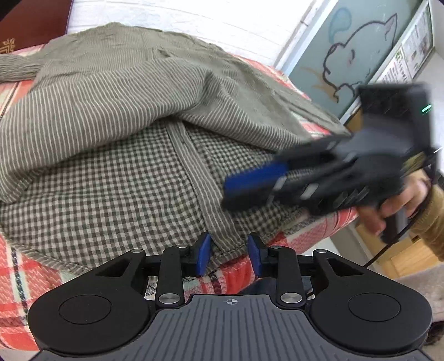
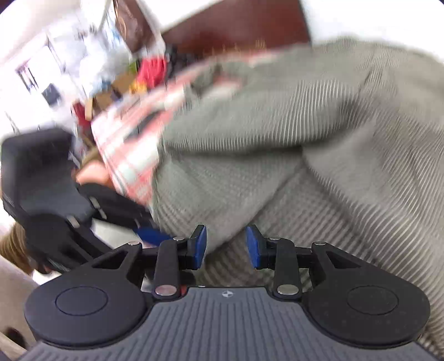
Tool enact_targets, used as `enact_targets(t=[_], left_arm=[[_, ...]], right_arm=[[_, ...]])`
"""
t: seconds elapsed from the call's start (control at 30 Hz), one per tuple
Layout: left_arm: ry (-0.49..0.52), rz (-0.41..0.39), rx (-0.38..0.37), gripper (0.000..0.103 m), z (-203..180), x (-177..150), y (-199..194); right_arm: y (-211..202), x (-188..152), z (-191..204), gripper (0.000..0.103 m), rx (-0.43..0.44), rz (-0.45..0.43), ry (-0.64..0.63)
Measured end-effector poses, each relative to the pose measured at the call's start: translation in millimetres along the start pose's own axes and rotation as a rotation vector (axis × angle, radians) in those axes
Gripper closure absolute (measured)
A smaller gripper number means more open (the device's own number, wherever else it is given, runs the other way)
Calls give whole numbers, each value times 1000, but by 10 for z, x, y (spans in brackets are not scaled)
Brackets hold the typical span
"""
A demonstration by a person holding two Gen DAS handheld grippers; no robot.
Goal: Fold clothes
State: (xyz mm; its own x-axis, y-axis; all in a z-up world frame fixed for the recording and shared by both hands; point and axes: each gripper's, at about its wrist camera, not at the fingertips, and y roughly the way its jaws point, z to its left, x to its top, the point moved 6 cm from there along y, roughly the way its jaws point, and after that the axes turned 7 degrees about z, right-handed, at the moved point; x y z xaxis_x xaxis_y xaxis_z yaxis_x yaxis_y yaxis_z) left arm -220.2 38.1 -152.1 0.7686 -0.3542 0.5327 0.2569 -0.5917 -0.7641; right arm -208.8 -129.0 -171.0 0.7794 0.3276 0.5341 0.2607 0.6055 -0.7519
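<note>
An olive striped garment (image 1: 116, 91) with a checked lining (image 1: 105, 180) lies spread on a red plaid bedspread (image 1: 299, 236); part of it is turned back, baring the lining. In the left wrist view my left gripper (image 1: 229, 255) is open at the garment's near edge, and a striped hem strip (image 1: 222, 238) ends between its blue fingers. My right gripper (image 1: 238, 191), blurred and held by a hand (image 1: 394, 205), hovers over the checked cloth on the right. The right wrist view is motion-blurred. It shows the right gripper (image 2: 227, 247) open over the garment (image 2: 305, 138), and the left gripper (image 2: 152, 234) low on the left.
The bedspread's edge (image 1: 333, 222) drops off on the right, with wooden furniture (image 1: 402, 255) and a panel bearing a cartoon drawing (image 1: 347, 61) beyond it. A dark red board (image 1: 27, 25) stands at the far left by a white wall. Blurred room clutter (image 2: 125, 77) lies past the bed.
</note>
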Motion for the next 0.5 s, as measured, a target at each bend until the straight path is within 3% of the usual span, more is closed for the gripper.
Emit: enact_targets(t=[0.03, 0.1, 0.13, 0.17, 0.2, 0.3, 0.4, 0.5], left_arm=[[4, -27, 25, 57, 32, 30, -78], [23, -130, 158, 53, 158, 137, -344], [19, -174, 240, 46, 251, 184, -456], [18, -204, 327, 44, 347, 222, -527], [30, -225, 418, 44, 426, 250, -574], [170, -223, 694, 43, 524, 267, -506], [295, -177, 794, 39, 510, 212, -353], [348, -155, 822, 29, 497, 178, -285]], right_arm=[[11, 8, -20, 69, 1, 15, 4], [-155, 150, -35, 67, -20, -37, -15], [-257, 237, -39, 65, -38, -75, -30], [-356, 327, -46, 57, -55, -115, -42], [-442, 420, -58, 47, -69, -155, -47], [-501, 639, -52, 43, -121, -230, -87], [-308, 716, 60, 30, -254, -214, -241], [-11, 742, 229, 25, -406, -157, -452]])
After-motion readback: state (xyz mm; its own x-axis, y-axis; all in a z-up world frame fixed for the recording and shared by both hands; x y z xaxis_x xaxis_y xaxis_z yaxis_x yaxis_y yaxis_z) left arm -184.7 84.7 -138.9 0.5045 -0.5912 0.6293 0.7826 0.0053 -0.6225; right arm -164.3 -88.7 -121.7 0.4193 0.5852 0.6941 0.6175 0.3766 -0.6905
